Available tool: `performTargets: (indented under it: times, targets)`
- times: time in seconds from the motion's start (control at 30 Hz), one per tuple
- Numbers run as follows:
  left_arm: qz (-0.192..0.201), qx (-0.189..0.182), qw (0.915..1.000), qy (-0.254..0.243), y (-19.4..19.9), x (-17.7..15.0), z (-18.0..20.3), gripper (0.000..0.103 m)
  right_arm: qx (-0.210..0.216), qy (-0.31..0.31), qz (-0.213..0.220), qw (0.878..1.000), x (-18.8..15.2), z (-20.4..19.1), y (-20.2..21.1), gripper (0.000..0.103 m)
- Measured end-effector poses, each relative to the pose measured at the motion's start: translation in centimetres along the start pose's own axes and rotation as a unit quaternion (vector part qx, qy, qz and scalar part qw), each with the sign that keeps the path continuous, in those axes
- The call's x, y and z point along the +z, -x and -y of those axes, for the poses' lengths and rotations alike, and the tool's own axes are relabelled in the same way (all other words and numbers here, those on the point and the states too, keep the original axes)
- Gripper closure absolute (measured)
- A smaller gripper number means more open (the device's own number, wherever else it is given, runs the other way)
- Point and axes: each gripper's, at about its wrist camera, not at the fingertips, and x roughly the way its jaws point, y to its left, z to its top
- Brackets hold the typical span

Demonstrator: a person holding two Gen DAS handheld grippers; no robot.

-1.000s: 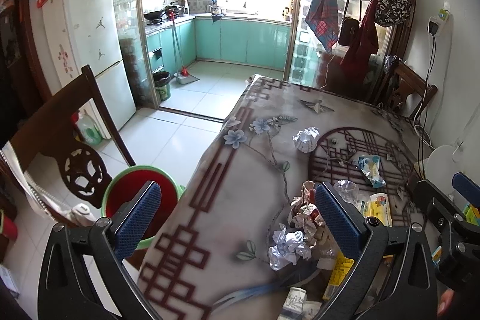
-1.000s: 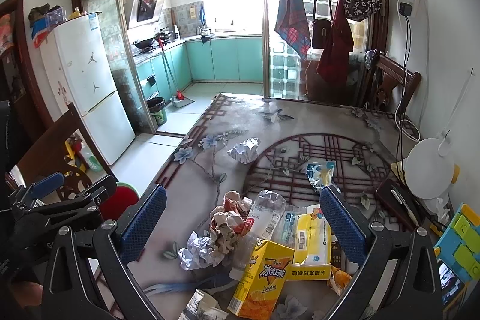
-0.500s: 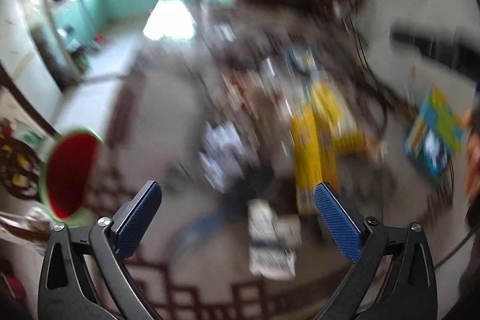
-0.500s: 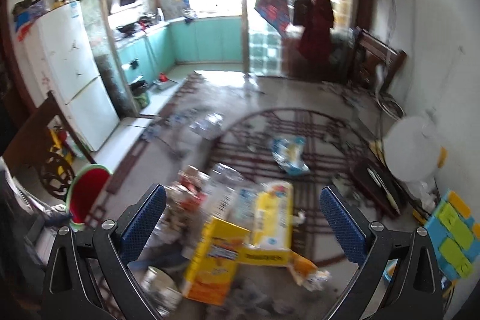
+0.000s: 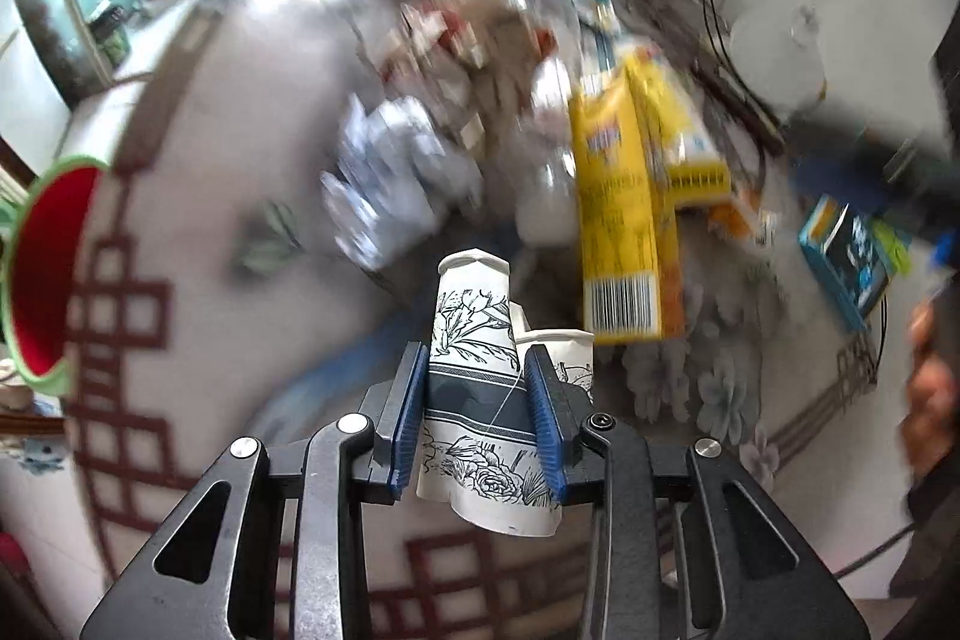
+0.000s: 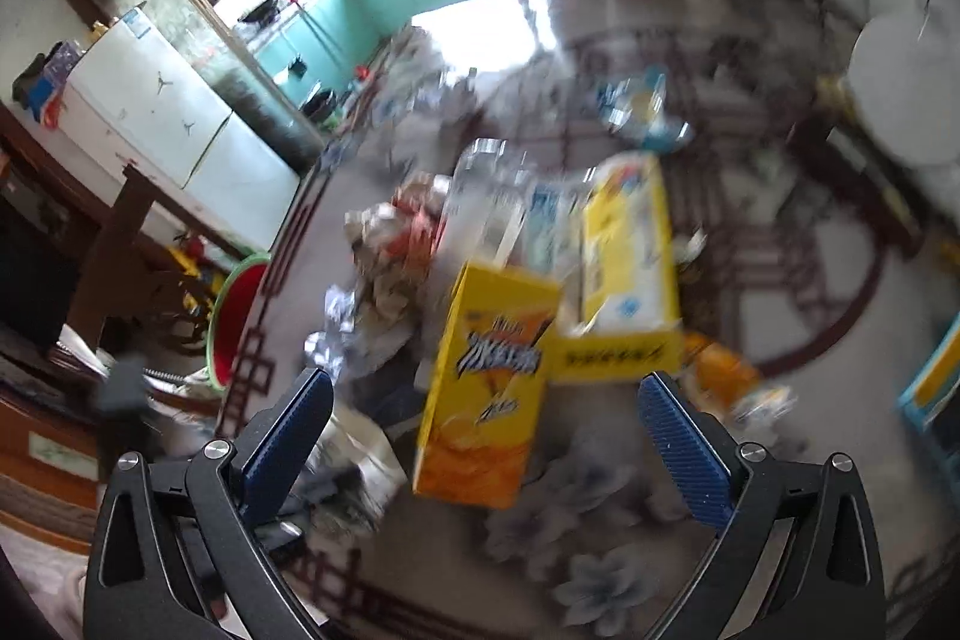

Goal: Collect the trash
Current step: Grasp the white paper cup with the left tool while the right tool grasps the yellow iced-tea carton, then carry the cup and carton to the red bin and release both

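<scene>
Red bin (image 5: 42, 268) with green rim sits at far left, beside and below the worktop (image 5: 198, 148) edge. Crumpled silver foil (image 5: 390, 178) lies on the patterned cloth right of it, then a heap of red-and-tan wrappers (image 5: 456, 46) further back (all motion-blurred).

Left gripper (image 5: 477, 400): jaws closing on a paper cup (image 5: 474, 340) printed with flowers and a dark band, blue pads pressing both sides, cup body pinched flat. A second paper cup (image 5: 561, 346) pokes up just behind the right pad; cannot tell if it's gripped too.

Right of the cups: a tall yellow carton (image 5: 618, 220) lying on the worktop, barcode end toward the camera, with a second yellow box (image 5: 684, 136) touching it. Blue-and-yellow packet (image 5: 852, 250) further right, near the worktop edge.

Right gripper (image 6: 486, 430): jaws wide apart, nothing between the pads, hanging over the yellow carton (image 6: 486, 382) and yellow box (image 6: 630, 268). Foil (image 6: 336, 334) and bin (image 6: 237, 322) show at its left.
</scene>
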Motion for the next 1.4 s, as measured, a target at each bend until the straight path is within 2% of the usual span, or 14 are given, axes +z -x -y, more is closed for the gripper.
performTargets:
  times: [0.27, 0.33, 0.37, 0.47, 0.6, 0.73, 0.83, 0.93, 1.0, 1.1, 1.27, 1.33, 1.37, 1.4]
  targets:
    - [0.053, 0.02, 0.9976, 0.041, 3.6, 1.7, -3.0, 0.071, -0.021, -0.003, -0.059, 0.998, -0.7, -0.4, -6.6, 0.002]
    - [0.064, 0.027, 0.9962, 0.053, 4.5, 1.9, -4.3, 0.071, -0.011, -0.016, -0.066, 0.998, -0.9, -0.1, -7.3, 0.021]
    - [0.066, 0.029, 0.9958, 0.056, 4.6, 1.9, -4.6, 0.071, -0.004, -0.027, -0.07, 0.997, -1.0, 0.1, -7.7, 0.043]
    - [0.073, 0.042, 0.9941, 0.069, 5.1, 2.0, -6.0, 0.071, 0.018, -0.047, -0.072, 0.996, -1.2, 0.9, -8.0, 0.043]
    - [0.08, 0.068, 0.99, 0.094, 6.3, 1.7, -9.2, 0.071, 0.021, -0.044, -0.04, 0.998, -1.0, 0.3, -5.5, 0.043]
    - [0.087, 0.097, 0.9814, 0.141, 7.4, 1.5, -14.5, 0.071, 0.018, -0.045, 0.016, 0.999, -0.2, -0.9, -0.8, 0.043]
    - [0.076, 0.11, 0.974, 0.183, 6.4, 1.6, -19.5, 0.071, 0.022, -0.047, 0.049, 0.997, 1.1, -2.6, 1.6, 0.043]
    - [0.064, 0.134, 0.9654, 0.215, 4.5, 1.9, -24.7, 0.071, 0.02, -0.03, 0.064, 0.997, 2.3, -5.9, 2.0, 0.043]
    - [0.059, 0.151, 0.9622, 0.219, 3.3, 2.1, -26.8, 0.071, 0.024, -0.018, 0.063, 0.998, 2.7, -8.1, 1.8, 0.043]
    - [0.043, 0.166, 0.9582, 0.23, 1.0, 2.1, -30.7, 0.071, 0.047, 0.005, 0.047, 0.998, 3.2, -13.1, -0.9, 0.043]
    - [0.006, 0.174, 0.9554, 0.238, -2.6, 1.4, -35.3, 0.071, 0.102, 0.039, -0.005, 0.994, 4.3, -21.4, -8.7, 0.043]
    - [0.0, 0.179, 0.9552, 0.236, -3.8, 1.2, -36.7, 0.071, 0.109, 0.054, -0.027, 0.992, 4.6, -24.0, -12.4, 0.043]
    - [-0.003, 0.178, 0.9554, 0.235, -4.0, 1.2, -37.2, 0.069, 0.11, 0.062, -0.041, 0.991, 4.8, -25.5, -14.5, 0.043]
    - [-0.011, 0.177, 0.9556, 0.235, -4.3, 1.1, -37.8, 0.062, 0.11, 0.068, -0.055, 0.99, 4.8, -26.8, -16.3, 0.043]
